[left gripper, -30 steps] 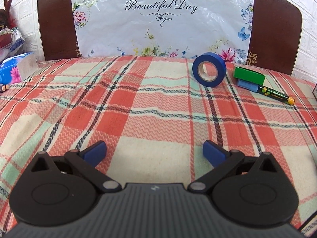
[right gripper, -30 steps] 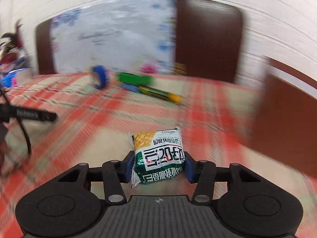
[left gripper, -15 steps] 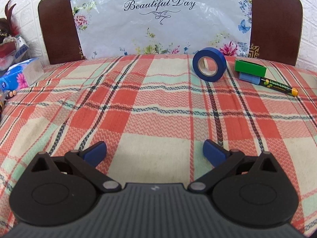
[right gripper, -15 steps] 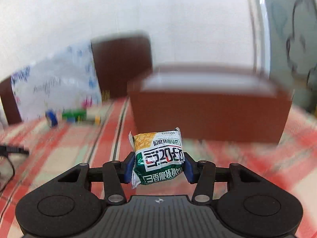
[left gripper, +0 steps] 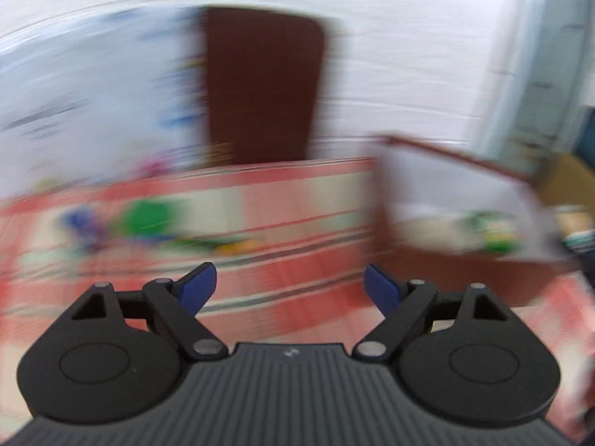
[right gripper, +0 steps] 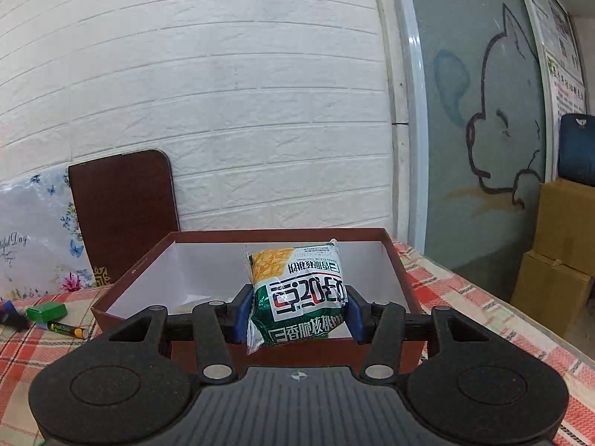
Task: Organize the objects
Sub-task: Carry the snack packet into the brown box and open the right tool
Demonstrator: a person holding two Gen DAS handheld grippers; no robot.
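A: Snack packet (right gripper: 299,297): where is it?
B: Pinched between the blue pads of the right gripper (right gripper: 297,314), hanging over the near wall of the brown box (right gripper: 390,256) by the table's right edge. Not dropped in yet.
A: And the left gripper (left gripper: 290,288)?
B: Nothing between its jaws, which are closing from wide; its view is badly blurred.
A: What's left?
B: I'd say most of it. The green block (right gripper: 46,312), the marker (right gripper: 67,329) and something dark blue (right gripper: 9,316) lie on the checked cloth (right gripper: 44,349) toward the table's far edge, left of the box.
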